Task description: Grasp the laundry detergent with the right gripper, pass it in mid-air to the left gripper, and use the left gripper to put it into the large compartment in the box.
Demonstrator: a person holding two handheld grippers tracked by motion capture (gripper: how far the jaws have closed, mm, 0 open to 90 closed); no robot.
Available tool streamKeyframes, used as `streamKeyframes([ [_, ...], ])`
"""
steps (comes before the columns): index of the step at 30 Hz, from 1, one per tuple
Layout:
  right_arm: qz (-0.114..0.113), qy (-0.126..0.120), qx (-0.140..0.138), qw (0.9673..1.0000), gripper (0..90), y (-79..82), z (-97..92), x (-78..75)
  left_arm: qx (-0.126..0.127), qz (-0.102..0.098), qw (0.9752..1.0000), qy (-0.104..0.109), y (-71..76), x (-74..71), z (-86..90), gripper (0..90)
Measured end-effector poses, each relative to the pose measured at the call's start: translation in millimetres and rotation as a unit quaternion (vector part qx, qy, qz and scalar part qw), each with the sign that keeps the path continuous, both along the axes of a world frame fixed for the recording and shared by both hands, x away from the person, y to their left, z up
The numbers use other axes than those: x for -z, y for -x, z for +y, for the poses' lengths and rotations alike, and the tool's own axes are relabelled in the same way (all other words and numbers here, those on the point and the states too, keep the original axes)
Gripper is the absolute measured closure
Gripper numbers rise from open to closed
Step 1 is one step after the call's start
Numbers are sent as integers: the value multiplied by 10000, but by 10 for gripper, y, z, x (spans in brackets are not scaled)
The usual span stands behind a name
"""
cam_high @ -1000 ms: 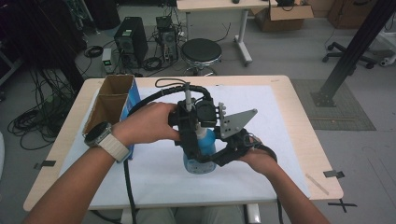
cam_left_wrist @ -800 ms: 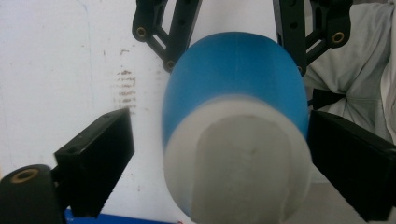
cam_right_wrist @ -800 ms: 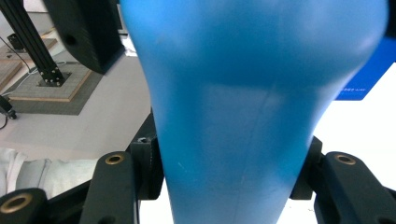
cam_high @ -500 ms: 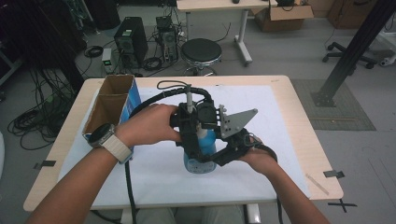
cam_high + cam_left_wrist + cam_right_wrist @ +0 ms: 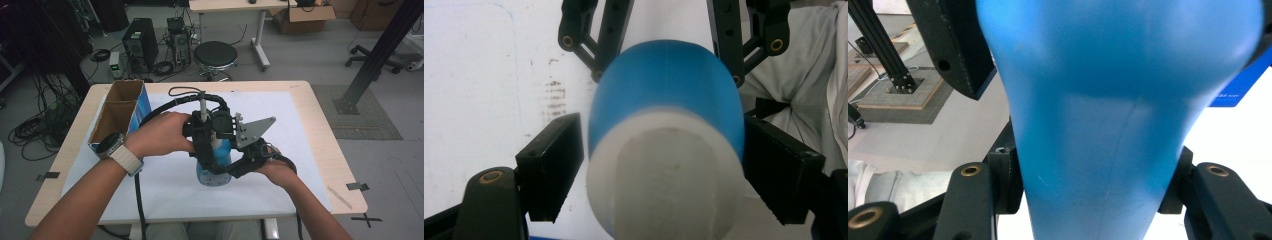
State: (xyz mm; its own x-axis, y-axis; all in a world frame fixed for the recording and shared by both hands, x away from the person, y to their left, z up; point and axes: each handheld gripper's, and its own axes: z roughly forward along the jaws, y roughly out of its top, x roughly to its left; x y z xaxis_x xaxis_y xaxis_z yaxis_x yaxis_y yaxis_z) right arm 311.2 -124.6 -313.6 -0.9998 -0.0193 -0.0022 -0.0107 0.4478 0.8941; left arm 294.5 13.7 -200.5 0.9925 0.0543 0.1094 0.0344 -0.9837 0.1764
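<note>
At frame centre, right gripper (image 5: 1093, 200) pinches the bottle (image 5: 214, 167) at its neck; left gripper (image 5: 664, 165) jaws spread around its cap. Smooth plastic, likely slippery and light.

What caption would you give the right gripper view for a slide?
Right gripper clamped on the waist of a blue bottle, the other gripper's black jaw beside it at upper left.

No lettering reads anywhere; the small white print on the blue box (image 5: 1235, 87) is too tiny to read.
</note>
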Motion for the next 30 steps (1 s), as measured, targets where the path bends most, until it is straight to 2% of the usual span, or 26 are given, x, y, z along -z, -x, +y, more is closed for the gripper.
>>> streamKeyframes([
  [11,-7,-21,-13,10000,445,2,1,-2,47,65,10000,-8,3,11,-1,329],
  [30,-42,38,-84,9999,447,27,23,10,50,197,9998,-11,-7,21,5,380],
])
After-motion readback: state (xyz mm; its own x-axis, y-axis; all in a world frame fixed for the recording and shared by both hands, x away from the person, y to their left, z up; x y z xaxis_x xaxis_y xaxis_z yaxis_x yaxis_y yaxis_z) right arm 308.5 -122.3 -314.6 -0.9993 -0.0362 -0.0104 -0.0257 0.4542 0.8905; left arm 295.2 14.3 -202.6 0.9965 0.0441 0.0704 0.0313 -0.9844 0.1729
